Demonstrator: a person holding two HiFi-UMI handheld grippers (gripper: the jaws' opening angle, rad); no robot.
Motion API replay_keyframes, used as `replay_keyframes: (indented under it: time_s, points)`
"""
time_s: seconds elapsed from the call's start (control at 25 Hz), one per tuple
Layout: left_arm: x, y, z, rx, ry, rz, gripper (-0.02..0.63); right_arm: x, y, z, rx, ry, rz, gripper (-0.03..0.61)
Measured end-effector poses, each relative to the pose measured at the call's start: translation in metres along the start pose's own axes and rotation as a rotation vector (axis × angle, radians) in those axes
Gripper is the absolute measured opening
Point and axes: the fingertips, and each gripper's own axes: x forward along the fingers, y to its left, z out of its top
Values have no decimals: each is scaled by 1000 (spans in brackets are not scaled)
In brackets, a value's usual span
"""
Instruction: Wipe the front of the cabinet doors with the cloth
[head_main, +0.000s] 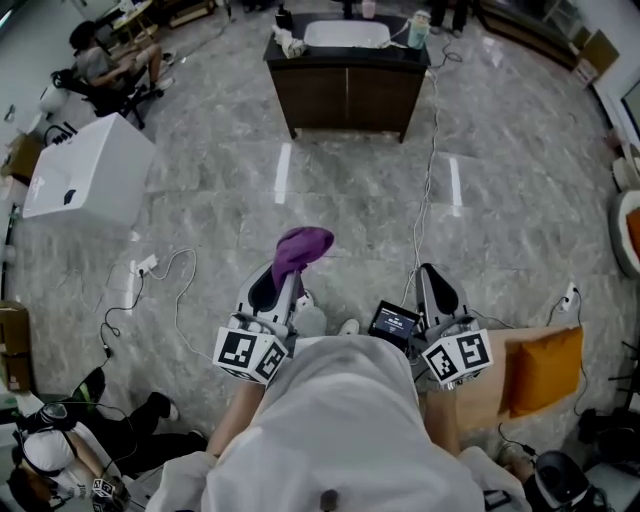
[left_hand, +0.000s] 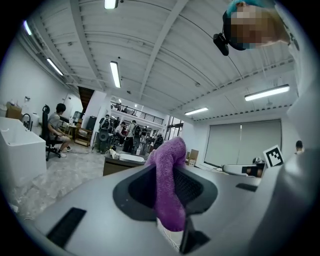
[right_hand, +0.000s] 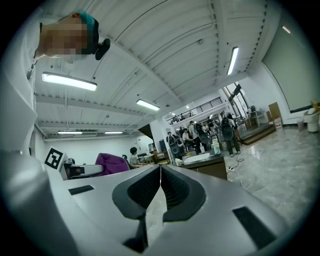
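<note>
The left gripper (head_main: 281, 284) is pinching a purple terry cloth (head_main: 301, 246). In the left gripper view the cloth runs down between the 2 dark jaw pads and bunches up above the jaw tips. The right gripper (right_hand: 160, 168) has its jaws pressed together with nothing between them. Both grippers are held side by side in front of the person's body in the head view, each with its cube of square markers toward the person.

The dark brown wooden cabinet (head_main: 347, 98) stands well apart from both grippers, across a stretch of grey marbled floor (head_main: 350, 200). Its 2 front doors are shut and face the person. On top of it sits a white oval basin (head_main: 345, 34). The cloth touches only the left gripper and is nowhere near the doors.

A white cable (head_main: 428, 170) runs over the floor from the cabinet's right side toward the right gripper. A white box (head_main: 88, 172) stands on the floor at the left. An orange cushion (head_main: 545, 368) lies on a light wooden surface (head_main: 485, 400) at the right.
</note>
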Motion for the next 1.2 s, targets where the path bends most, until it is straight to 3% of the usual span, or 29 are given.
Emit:
replay_keyframes:
  time_s: [0.28, 0.56, 0.96, 1.2]
  points:
    - [36, 6, -6, -5, 30, -49, 87, 24, -18, -8, -5, 30, -37, 26]
    - [104, 71, 12, -37, 5, -54, 87, 96, -37, 8, -37, 36, -79, 26]
    - [198, 153, 55, 2, 0, -178, 87, 217, -47, 32, -71, 5, -156, 26]
    - [225, 208, 52, -13, 34, -138, 87, 271, -47, 19, -58, 46, -140, 26]
